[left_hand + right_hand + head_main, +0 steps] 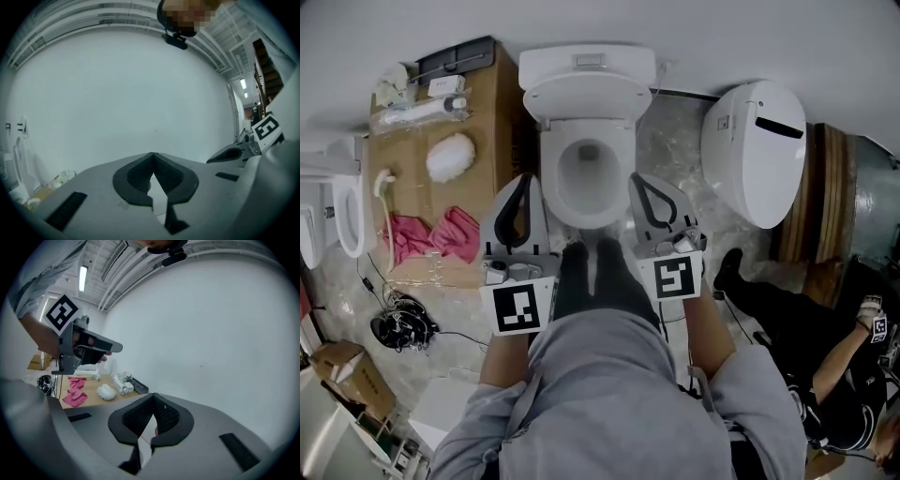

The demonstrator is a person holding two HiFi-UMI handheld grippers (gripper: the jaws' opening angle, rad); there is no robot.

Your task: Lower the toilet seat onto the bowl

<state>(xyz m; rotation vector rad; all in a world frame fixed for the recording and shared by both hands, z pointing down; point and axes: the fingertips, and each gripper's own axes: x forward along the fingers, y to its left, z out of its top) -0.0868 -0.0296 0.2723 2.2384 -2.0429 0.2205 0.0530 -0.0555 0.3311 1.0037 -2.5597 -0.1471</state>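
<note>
Toilet seat [586, 97] looks stiff and slick, so grab its free edge; left hand-held gripper [526, 180] and right hand-held gripper [637, 179] are closed, empty.

Left tool [523, 187] and right tool [639, 186], jaws together, side by side.

Place: a workshop or test hall, not a home bathroom.
Fixture: one toilet [586, 141] stands by itself against a bare white wall [131, 93].
Spare part: a loose toilet lid [755, 150] lies on the floor beside it.
Bench: a cardboard-topped table [492, 103] holds pink cloths [431, 234].
Floor: tangled cables [403, 328] and a cardboard box [352, 370].
Ceiling: high, with what look like rails, and a strip light [83, 277].
</note>
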